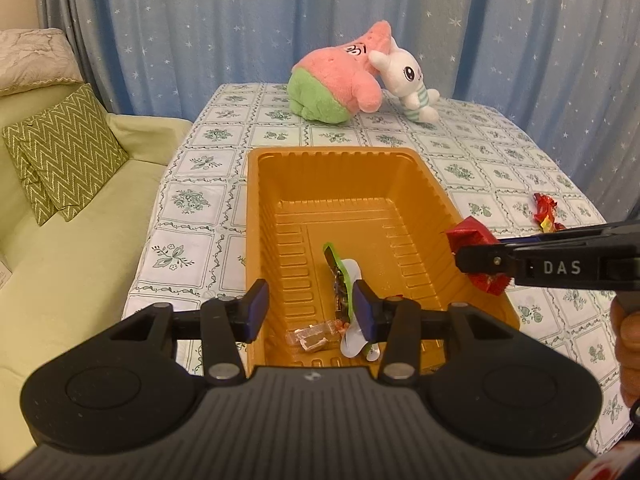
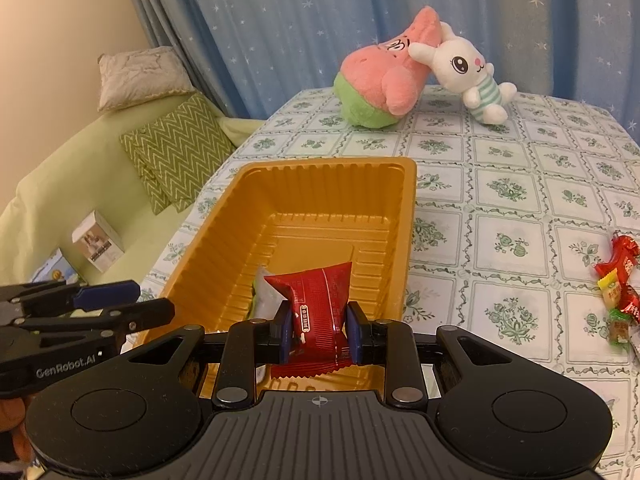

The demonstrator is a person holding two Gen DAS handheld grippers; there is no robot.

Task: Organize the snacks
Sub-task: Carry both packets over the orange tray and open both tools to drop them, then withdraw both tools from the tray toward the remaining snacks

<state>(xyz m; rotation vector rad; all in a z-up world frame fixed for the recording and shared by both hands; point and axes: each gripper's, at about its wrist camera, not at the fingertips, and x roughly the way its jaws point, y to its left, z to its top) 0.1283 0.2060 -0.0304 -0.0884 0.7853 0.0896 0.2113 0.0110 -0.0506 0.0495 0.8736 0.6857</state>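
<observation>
An orange plastic tray (image 1: 320,160) (image 2: 320,168) sits on the tablecloth. Inside it lie a green and white packet (image 1: 344,280) and a small clear-wrapped snack (image 1: 312,336). My right gripper (image 2: 320,328) is shut on a red snack packet (image 2: 316,300) and holds it over the tray's near right rim; the packet also shows in the left wrist view (image 1: 472,240). My left gripper (image 1: 310,312) is open and empty above the tray's near end; it also shows in the right wrist view (image 2: 128,304). More wrapped snacks (image 2: 620,292) (image 1: 546,212) lie on the table to the right.
A pink and green plush (image 1: 340,80) and a white bunny plush (image 1: 408,80) lie at the table's far side before a blue curtain. A green sofa (image 1: 80,240) with zigzag cushions (image 1: 60,152) stands left of the table. A small box (image 2: 98,246) rests on the sofa.
</observation>
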